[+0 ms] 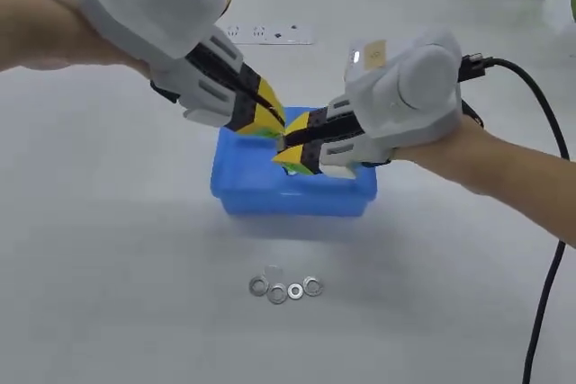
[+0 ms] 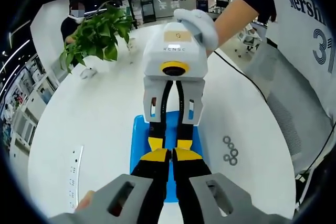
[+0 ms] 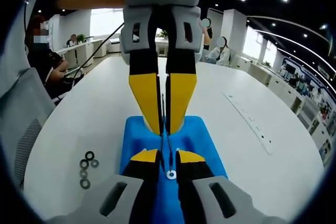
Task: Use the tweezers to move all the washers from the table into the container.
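Both grippers meet tip to tip over the blue container. My left gripper comes in from the upper left, shut on the thin tweezers. My right gripper comes in from the right, its jaws close around the tweezers' lower part. A washer sits at the tweezers' tip above the blue container floor. Several more washers lie clustered on the white table in front of the container.
A white power strip lies on the table behind the container. A black cable trails from the right gripper. A potted plant stands at the far table edge. People sit in the background.
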Motion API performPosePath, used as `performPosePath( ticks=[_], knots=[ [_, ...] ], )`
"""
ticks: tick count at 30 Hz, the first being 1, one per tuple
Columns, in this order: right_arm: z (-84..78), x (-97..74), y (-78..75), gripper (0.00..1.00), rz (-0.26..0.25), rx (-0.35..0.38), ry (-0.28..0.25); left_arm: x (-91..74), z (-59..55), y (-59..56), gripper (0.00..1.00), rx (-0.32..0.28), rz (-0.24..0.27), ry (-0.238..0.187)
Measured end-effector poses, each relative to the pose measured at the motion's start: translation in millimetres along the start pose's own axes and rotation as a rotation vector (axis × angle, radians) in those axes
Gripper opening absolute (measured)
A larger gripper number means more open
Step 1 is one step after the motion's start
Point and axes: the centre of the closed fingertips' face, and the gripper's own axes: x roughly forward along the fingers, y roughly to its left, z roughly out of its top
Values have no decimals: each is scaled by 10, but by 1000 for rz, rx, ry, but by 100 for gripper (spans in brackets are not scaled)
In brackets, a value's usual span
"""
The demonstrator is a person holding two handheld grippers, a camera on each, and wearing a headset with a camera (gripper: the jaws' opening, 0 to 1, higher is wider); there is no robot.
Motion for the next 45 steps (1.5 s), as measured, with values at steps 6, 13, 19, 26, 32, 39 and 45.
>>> performPosePath(
  ticks=[6,13,19,26,32,39,45],
  knots=[
    [100,-46,18,10,1,-21,-6,-109,81,-10,6,16,20,-12],
    [268,-188,94,8,-4,-48,-6,-263,221,-91,6,46,37,-7],
    [477,-351,278,8,-16,-55,-24,-446,444,-304,6,66,39,-10],
    [600,-452,608,8,-14,-54,-23,-565,554,-644,5,48,27,2],
    [574,-427,986,8,17,-34,-22,-552,515,-1048,5,16,11,4],
    [456,-365,1389,8,66,-31,-18,-484,426,-1422,6,-23,2,-6],
    [400,-306,1566,8,84,-33,-5,-450,353,-1587,6,-55,6,-9]
  ],
)
